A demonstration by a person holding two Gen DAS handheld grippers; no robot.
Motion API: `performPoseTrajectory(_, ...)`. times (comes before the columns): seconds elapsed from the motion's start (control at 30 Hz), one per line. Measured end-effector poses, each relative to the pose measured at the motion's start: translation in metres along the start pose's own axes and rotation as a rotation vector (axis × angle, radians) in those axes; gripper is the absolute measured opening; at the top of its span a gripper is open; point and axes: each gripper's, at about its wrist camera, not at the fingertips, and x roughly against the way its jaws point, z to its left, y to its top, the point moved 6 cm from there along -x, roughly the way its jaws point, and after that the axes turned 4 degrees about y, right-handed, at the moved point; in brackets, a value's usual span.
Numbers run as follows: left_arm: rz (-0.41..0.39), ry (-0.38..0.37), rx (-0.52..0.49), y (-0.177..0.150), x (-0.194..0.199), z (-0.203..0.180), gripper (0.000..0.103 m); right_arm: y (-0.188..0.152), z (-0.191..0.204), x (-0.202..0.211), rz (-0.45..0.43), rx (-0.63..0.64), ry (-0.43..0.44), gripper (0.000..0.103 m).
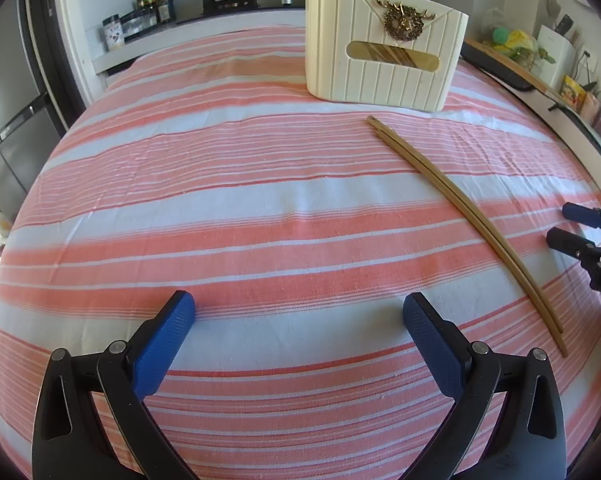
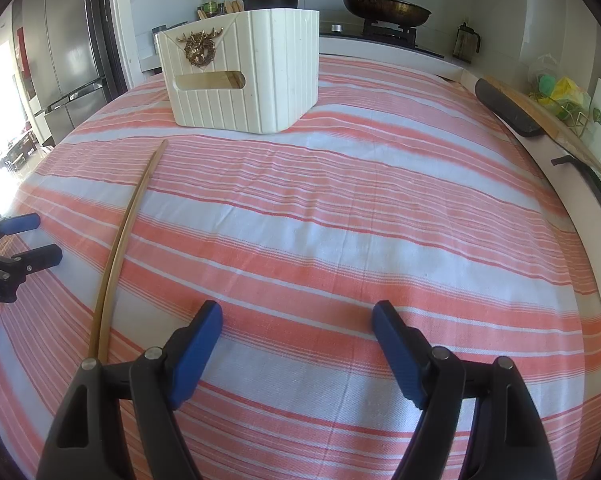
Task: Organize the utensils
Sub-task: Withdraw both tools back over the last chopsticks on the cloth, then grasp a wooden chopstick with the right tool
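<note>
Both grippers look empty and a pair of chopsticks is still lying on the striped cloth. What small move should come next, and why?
Probably bring the right gripper, open and empty, sideways over the chopsticks and close on them. They lie loose between both grippers, nearer the right one, while the white holder already holds others.

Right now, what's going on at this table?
A person holds a gripper in each hand above a striped tablecloth. Both the left gripper and the right gripper are open and empty. A pair of wooden chopsticks lies flat on the cloth between them, untouched. Behind it stands a cream utensil holder that already has chopsticks in it. The loose pair has not yet been picked up.
</note>
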Motion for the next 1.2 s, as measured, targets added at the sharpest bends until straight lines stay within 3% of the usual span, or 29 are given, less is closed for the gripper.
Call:
performPoseTrajectory(0.27,0.002,0.011,0.011,0.0,0.001,0.001,0.102,0.0,0.0,0.0,0.0,0.0,0.0,0.079)
performPoseTrajectory(0.37,0.016,0.012,0.069,0.001,0.004,0.003,0.102,0.0,0.0,0.0,0.0,-0.001,0.001,0.079)
performPoseTrajectory(0.53,-0.002,-0.106,0.189,0.011,0.016,-0.01,0.102,0.0,0.0,-0.001,0.0,-0.002,0.003,0.08)
performPoseTrajectory(0.83,0.006,-0.051,0.058,0.034,-0.009,-0.069,0.102,0.0,-0.001,-0.001,-0.001,-0.006,0.011,0.08)
performPoseTrajectory(1.2,0.016,0.019,0.01,0.036,-0.018,-0.08,0.101,0.001,0.0,0.0,-0.002,-0.009,0.016,0.081)
